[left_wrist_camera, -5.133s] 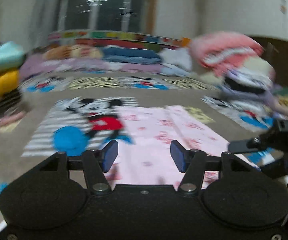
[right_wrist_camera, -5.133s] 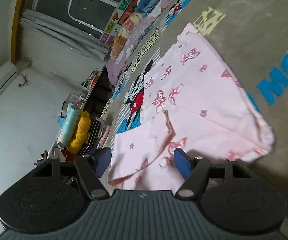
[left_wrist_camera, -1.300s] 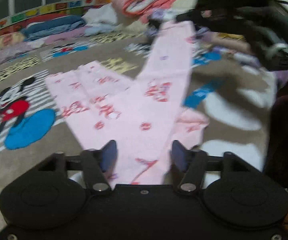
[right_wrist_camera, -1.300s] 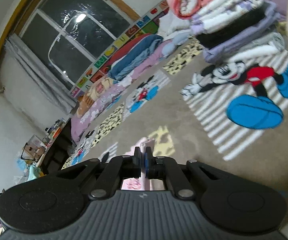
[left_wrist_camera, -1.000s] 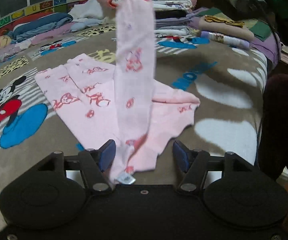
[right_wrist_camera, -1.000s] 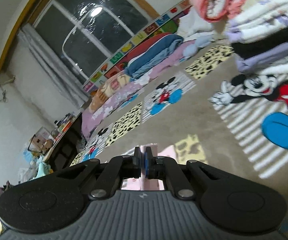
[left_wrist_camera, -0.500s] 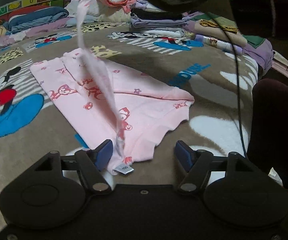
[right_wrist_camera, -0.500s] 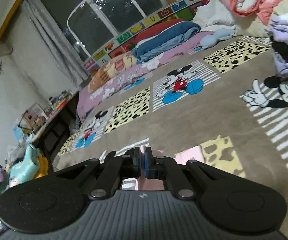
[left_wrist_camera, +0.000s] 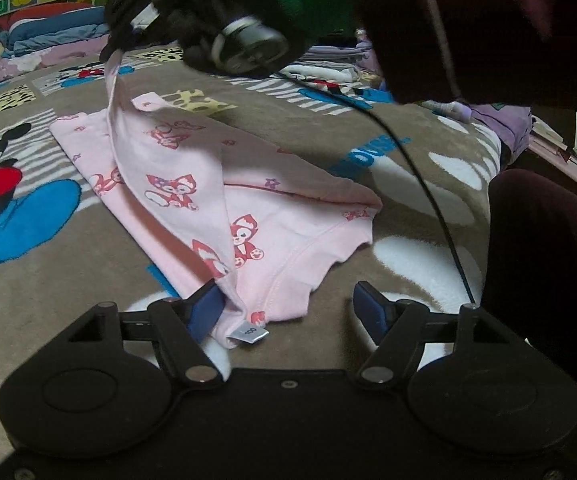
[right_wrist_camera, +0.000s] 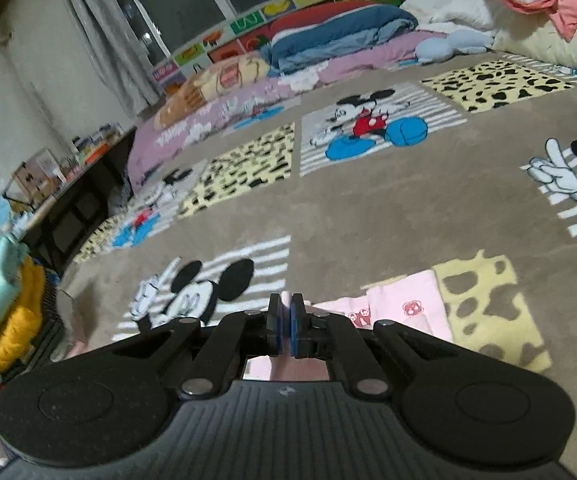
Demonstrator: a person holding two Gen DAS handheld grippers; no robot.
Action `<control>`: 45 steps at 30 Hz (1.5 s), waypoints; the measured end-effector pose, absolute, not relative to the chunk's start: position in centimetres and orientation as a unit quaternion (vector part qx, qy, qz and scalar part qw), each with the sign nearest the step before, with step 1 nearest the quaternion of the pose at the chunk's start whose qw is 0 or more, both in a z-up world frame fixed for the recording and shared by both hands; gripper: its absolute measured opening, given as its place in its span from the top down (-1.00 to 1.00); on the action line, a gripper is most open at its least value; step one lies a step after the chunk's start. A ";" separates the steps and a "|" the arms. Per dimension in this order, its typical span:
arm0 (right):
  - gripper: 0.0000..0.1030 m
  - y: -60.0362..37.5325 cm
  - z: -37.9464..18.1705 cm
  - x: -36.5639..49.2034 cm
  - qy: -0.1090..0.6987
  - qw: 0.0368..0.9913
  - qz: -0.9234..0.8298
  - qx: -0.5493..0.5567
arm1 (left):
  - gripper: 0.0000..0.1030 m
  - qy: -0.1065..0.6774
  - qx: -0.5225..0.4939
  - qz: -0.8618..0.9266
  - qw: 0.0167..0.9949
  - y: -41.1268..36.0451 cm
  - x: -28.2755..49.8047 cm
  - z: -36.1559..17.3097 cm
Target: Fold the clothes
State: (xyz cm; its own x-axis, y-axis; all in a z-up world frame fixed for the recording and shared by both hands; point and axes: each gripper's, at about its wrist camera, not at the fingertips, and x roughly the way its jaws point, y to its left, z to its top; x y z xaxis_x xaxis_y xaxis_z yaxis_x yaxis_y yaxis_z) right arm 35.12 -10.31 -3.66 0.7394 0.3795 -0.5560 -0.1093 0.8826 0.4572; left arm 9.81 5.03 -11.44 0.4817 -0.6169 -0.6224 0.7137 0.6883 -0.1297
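A pink garment (left_wrist_camera: pixel 248 184) with red fox prints lies on the brown cartoon blanket (left_wrist_camera: pixel 48 280). My left gripper (left_wrist_camera: pixel 288 312) is open, low over the garment's near corner, where a white size tag (left_wrist_camera: pixel 248 334) shows by the left finger. My right gripper (right_wrist_camera: pixel 284 326) is shut on a strip of the pink garment; in the left wrist view it (left_wrist_camera: pixel 116 50) holds that strip lifted over the far end. The garment's far edge (right_wrist_camera: pixel 404 304) shows just beyond the right jaws.
Folded clothes (left_wrist_camera: pixel 336 60) are stacked at the far right. Bedding (right_wrist_camera: pixel 328 36) lines the wall under a window. A black cable (left_wrist_camera: pixel 428 184) hangs over the blanket. The person's dark-clothed leg (left_wrist_camera: pixel 548 260) is at the right. A dark shelf (right_wrist_camera: pixel 68 208) stands at the left.
My right gripper has carried the lifted pink strip leftward and lower, toward the garment's far end. The strip now drapes across the garment. My left gripper has stayed open near the tag corner.
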 end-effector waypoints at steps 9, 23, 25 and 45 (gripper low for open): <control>0.34 -10.3 -5.1 37.6 0.335 0.908 0.122 0.221 | -0.42 0.333 0.052 -0.396 0.855 5.6 10.4 -11.6; 0.22 -9.3 -8.4 35.9 0.364 0.911 0.182 0.064 | -0.43 0.335 0.046 -0.392 0.856 5.7 10.5 -11.6; 0.32 -8.6 -8.9 36.0 0.369 0.911 0.181 0.046 | -0.43 0.335 0.044 -0.393 0.855 5.7 10.5 -11.7; 0.64 -10.0 -8.5 35.4 0.349 0.921 0.163 0.055 | -0.48 0.339 0.038 -0.391 0.855 6.5 10.4 -11.3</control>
